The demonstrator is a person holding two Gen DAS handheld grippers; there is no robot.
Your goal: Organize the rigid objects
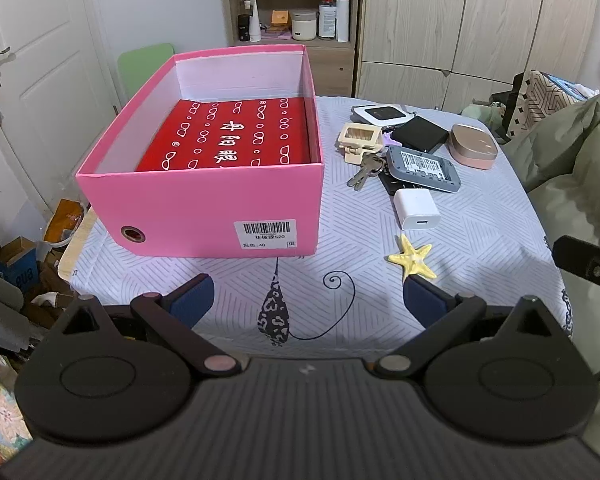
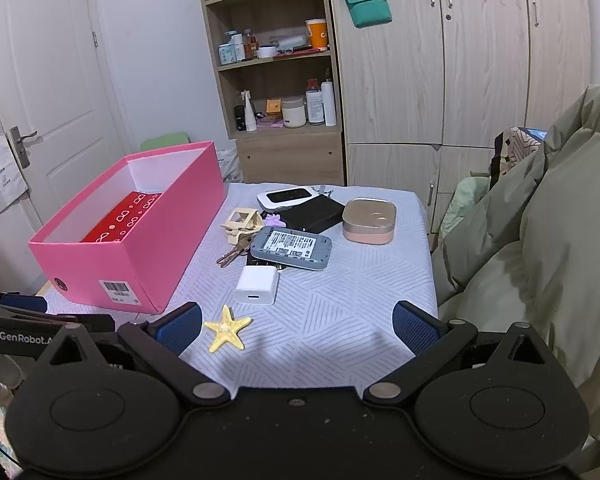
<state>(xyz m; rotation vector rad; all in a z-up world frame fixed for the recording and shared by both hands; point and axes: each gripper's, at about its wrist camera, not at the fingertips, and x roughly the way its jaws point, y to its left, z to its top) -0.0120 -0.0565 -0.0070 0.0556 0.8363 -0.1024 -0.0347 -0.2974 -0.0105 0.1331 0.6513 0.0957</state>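
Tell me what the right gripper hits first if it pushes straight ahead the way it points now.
Probably the grey router. The open right gripper points over bare tablecloth; the yellow starfish and white charger lie slightly left of its line. Depth is uncertain.

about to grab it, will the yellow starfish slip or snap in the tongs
The yellow starfish looks stiff and light, lying flat on the tablecloth. Its thin pointed arms may snap if squeezed. The bumpy surface probably grips well.

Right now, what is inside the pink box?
Inside the pink box lies a red printed sheet or lid covering the floor. Anything beneath it is hidden. No loose objects rest on it.
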